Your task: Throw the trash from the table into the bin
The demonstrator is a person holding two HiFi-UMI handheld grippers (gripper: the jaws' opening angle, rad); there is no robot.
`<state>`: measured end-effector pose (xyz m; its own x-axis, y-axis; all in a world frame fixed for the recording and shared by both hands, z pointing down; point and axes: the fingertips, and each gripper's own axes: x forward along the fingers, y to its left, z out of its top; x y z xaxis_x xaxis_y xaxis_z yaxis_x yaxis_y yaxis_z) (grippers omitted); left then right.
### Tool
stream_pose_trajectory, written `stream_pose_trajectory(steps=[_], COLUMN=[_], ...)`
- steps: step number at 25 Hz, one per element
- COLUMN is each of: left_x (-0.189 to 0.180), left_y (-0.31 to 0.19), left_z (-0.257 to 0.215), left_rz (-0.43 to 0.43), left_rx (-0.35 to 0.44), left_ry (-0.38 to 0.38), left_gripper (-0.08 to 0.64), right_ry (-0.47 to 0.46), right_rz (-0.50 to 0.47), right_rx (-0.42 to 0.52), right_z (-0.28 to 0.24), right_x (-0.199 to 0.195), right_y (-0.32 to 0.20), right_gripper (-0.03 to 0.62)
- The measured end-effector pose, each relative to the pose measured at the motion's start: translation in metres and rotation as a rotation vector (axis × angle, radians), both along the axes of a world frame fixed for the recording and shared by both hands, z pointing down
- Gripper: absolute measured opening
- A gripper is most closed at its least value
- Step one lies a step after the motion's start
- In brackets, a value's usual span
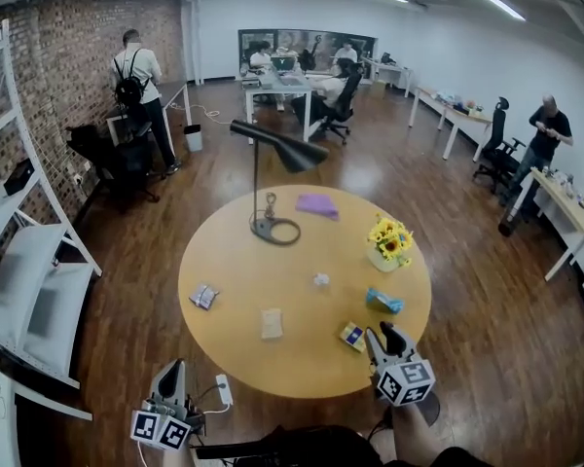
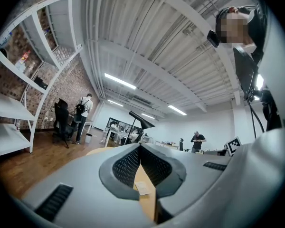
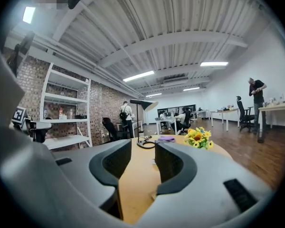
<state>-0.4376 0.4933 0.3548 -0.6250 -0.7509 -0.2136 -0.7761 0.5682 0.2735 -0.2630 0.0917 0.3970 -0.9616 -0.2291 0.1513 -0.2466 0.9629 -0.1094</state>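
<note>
My left claw (image 1: 170,370) is pinched shut on nothing. My right claw (image 1: 386,338) is partly open and empty too. Both hang at the near edge of the round table (image 1: 224,251).

I count five bits of trash on it:
- one crinkled wrapper (image 1: 203,296) on the left
- one flat beige packet (image 1: 272,323) near the middle
- one white wad (image 1: 321,280) at the centre
- one blue wrapper (image 1: 383,303) on the right
- one small printed pack (image 1: 351,335) just beside my right claw

I'd guess it's all featherlight, soft and crushable, so no careful grip is needed. I'd pinch a raised fold. The flat packet looks fiddliest, so grab an edge.

Also one lamp (image 1: 273,154), one flower pot (image 1: 389,243) and one purple cloth (image 1: 316,204) — probably not trash.
</note>
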Motion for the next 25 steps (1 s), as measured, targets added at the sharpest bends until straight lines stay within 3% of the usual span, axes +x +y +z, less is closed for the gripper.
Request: stream_pose_trajectory(steps=[6, 7, 11, 13, 17, 18, 20, 24, 25], left_x=[-0.023, -0.024, -0.029, -0.03, -0.037, -0.04, -0.043, -0.037, -0.038], left_y=[0.022, 0.019, -0.007, -0.02, -0.05, -0.058, -0.074, -0.111, -0.119], left_z=[0.01, 0.011, 0.01, 0.013, 0.026, 0.033, 0.047, 0.063, 0.068], left_rz=[-0.003, -0.002, 0.001, -0.004, -0.021, -0.029, -0.032, 0.026, 0.038], left_rx=[-0.007, -0.006, -0.011, -0.009, -0.033, -0.047, -0.071, -0.112, -0.121], left_ry=[0.041, 0.042, 0.027, 0.035, 0.059, 0.073, 0.111, 0.144, 0.152], left_gripper=[0.0, 0.0, 0.0, 0.0, 0.0, 0.0, 0.0, 0.0, 0.0], right_ry=[0.0, 0.01, 0.063, 0.117, 0.246, 0.279, 0.349, 0.497, 0.533], right_rz=[-0.042, -0.049, -0.051, -0.07, -0.134, -0.151, -0.188, -0.286, -0.316], right_rx=[0.007, 0.007, 0.014, 0.019, 0.04, 0.029, 0.029, 0.075, 0.075], right_z=[-0.006, -0.004, 0.015, 0.032, 0.072, 0.084, 0.109, 0.157, 0.168], right_x=[-0.037, -0.038, -0.036, -0.034, -0.037, -0.038, -0.04, -0.048, -0.051], right_y=[0.027, 0.025, -0.001, -0.013, -0.033, -0.036, -0.041, -0.044, -0.043], right_gripper=[0.182, 0.223, 0.227, 0.284, 0.287, 0.344, 0.353, 0.354, 0.389])
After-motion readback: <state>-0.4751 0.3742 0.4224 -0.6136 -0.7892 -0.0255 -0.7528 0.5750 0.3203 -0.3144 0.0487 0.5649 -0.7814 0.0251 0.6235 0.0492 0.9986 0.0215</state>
